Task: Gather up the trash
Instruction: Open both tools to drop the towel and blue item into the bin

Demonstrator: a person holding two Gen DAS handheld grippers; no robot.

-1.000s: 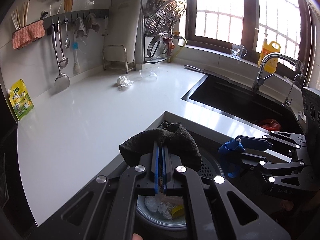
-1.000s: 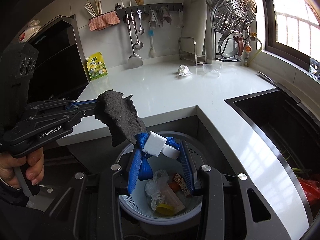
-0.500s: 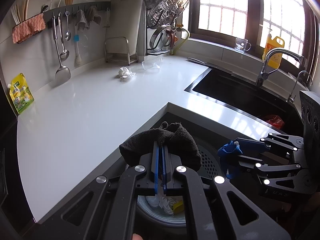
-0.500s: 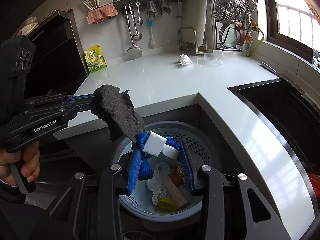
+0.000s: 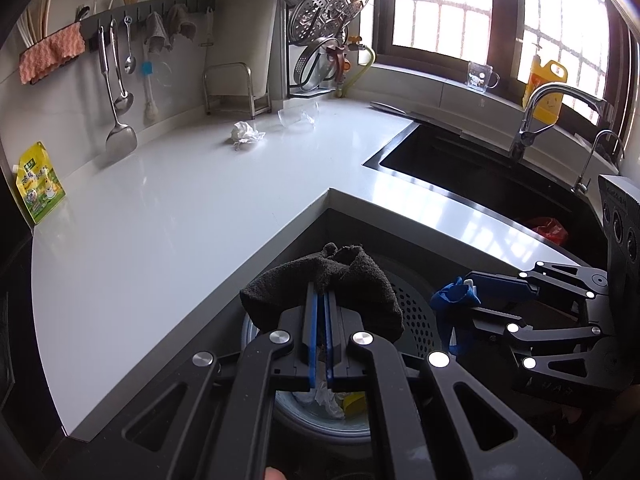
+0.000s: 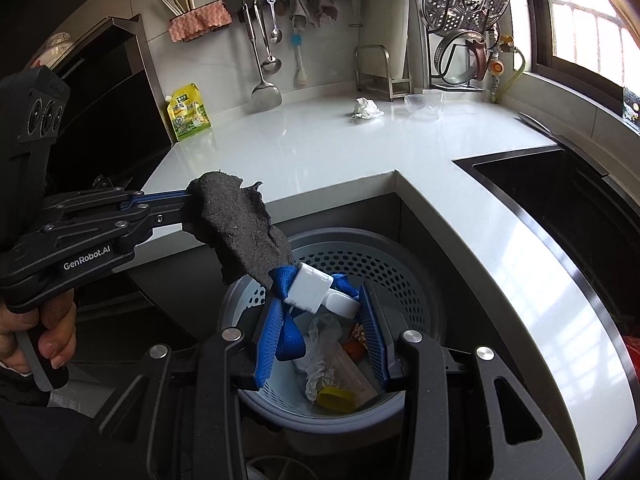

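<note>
In the left wrist view the black cloth (image 5: pixel 320 292) drapes over the fingers (image 5: pixel 313 336), hiding their tips. Below them the bin (image 5: pixel 412 312) shows only a sliver of its rim and contents. In the right wrist view the cloth (image 6: pixel 240 224) covers the left fingers' ends. The red item (image 6: pixel 632 348) in the sink is cut by the picture's edge. The pouch (image 6: pixel 188 112) print is too small to read.

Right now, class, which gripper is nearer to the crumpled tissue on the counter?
Neither clearly. Both grippers sit at the trash basket, far from the crumpled tissue. The left gripper clamps a dark cloth; the right gripper holds a blue strap.
</note>
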